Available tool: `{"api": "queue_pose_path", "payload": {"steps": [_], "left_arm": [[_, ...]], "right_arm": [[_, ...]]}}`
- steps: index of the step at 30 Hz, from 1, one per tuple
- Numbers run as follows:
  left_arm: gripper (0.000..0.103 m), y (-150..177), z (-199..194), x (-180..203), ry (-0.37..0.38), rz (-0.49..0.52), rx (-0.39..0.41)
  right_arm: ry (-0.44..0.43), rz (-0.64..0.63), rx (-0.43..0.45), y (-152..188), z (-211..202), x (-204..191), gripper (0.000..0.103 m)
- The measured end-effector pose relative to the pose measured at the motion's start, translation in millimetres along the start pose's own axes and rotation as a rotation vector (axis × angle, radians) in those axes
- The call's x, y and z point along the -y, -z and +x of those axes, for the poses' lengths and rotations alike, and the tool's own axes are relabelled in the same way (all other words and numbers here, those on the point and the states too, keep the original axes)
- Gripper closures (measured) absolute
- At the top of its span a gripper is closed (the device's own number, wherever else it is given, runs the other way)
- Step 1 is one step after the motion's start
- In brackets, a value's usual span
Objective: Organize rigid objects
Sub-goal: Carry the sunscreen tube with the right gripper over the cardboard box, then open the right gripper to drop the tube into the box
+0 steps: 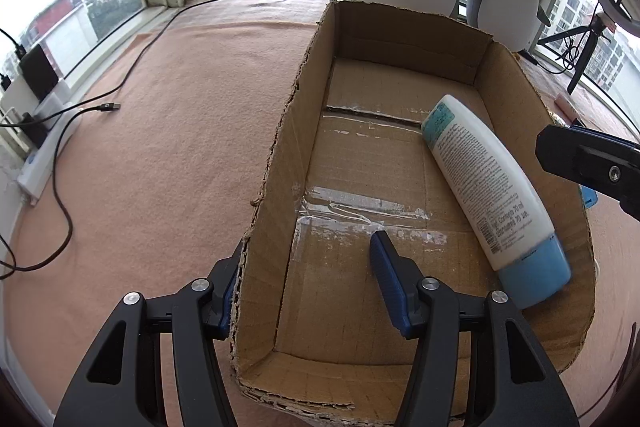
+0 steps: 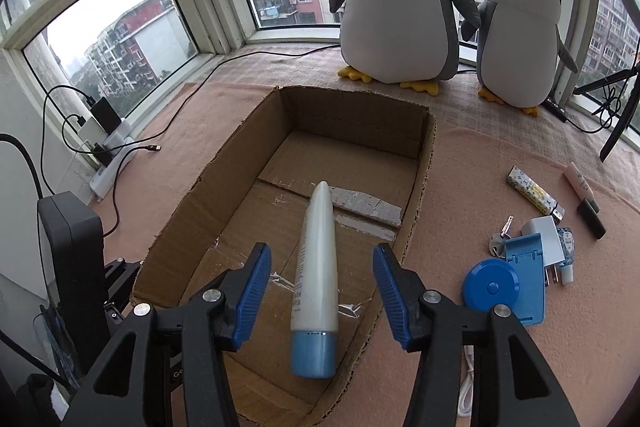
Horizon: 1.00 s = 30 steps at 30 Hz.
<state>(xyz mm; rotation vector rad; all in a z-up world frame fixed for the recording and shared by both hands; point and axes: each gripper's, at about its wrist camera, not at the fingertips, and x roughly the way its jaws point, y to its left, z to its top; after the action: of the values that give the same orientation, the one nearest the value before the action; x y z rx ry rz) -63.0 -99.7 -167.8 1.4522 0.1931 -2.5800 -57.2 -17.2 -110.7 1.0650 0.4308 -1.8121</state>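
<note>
Peach fleece covers the worktop below a bay window. Beyond both pairs of fingers sits a rough-edged corrugated cardboard box [image 2: 420, 163], holding only a smooth white tube [image 2: 314, 267] with a blue cap. Right gripper [image 2: 322, 293] gapes wide, empty, the tube lying between its ribbed blue fingers [image 2: 254, 291]. Left gripper [image 1: 304, 287] is open, straddling the box's left wall.

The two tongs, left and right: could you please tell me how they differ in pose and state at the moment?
The left tongs straddle the cardboard box wall, one finger outside, one inside; the right tongs hang above the box interior. The left tongs have only cardboard between their fingers; the right tongs have the white tube lying between theirs, untouched. Both are open, with blue pads.
</note>
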Motion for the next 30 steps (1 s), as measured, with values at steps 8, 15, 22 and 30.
{"api": "queue_pose_path", "payload": {"steps": [8, 15, 22, 30], "left_arm": [[0.046, 0, -1, -1, -0.001, 0.001, 0.0], [0.046, -1, 0, -1, -0.005, 0.004, 0.001], [0.046, -1, 0, -1, -0.01, 0.009, 0.002], [0.046, 0, 0, 0, -0.02, 0.017, 0.004]], "right_arm": [[0.015, -0.011, 0.008, 0, -4, -2, 0.05], [0.028, -0.017, 0.019, 0, -10, -1, 0.05], [0.03, -0.006, 0.027, 4, -18, 7, 0.05], [0.062, 0.041, 0.039, 18, -35, 36, 0.05]]}}
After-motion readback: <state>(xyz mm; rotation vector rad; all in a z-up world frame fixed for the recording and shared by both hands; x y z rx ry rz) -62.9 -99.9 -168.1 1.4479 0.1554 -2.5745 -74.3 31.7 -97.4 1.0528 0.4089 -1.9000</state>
